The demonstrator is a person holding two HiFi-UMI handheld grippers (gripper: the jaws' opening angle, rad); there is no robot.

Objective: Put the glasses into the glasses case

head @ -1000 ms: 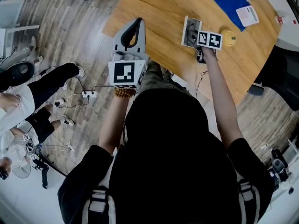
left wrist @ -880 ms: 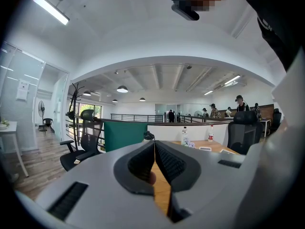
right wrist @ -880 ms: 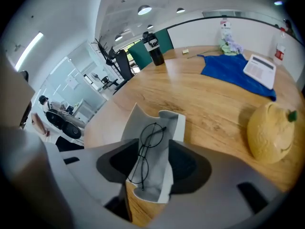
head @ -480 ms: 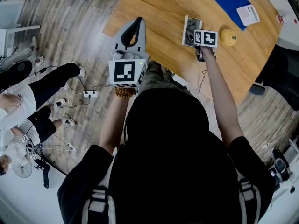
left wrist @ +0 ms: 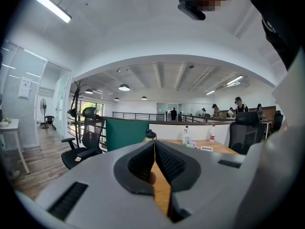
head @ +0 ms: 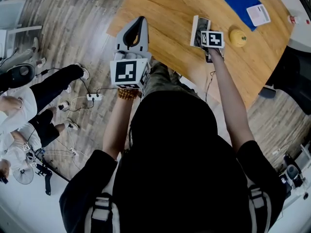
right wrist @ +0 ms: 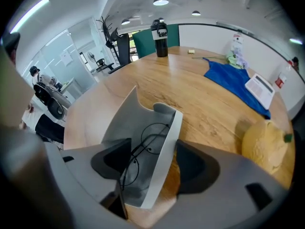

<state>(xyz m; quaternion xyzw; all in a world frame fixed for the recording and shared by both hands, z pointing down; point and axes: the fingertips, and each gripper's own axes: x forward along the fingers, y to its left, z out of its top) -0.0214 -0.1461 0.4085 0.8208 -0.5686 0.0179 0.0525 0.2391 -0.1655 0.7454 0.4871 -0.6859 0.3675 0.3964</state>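
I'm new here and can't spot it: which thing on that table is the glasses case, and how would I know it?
Find the wooden table, then its near edge, just left of the round yellow object. The glasses case lies there open, pale grey with a white rim. Unlike anything nearby, it holds thin black wire-framed glasses.

Glasses (right wrist: 140, 150) lie inside the grey case (right wrist: 163, 163) on the table (right wrist: 190, 89).

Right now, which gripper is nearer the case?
Right. The right gripper is over the case, its jaws, just opened and easing back in, astride the case's wall. The left gripper hangs left of it at the table edge, jaws shut.
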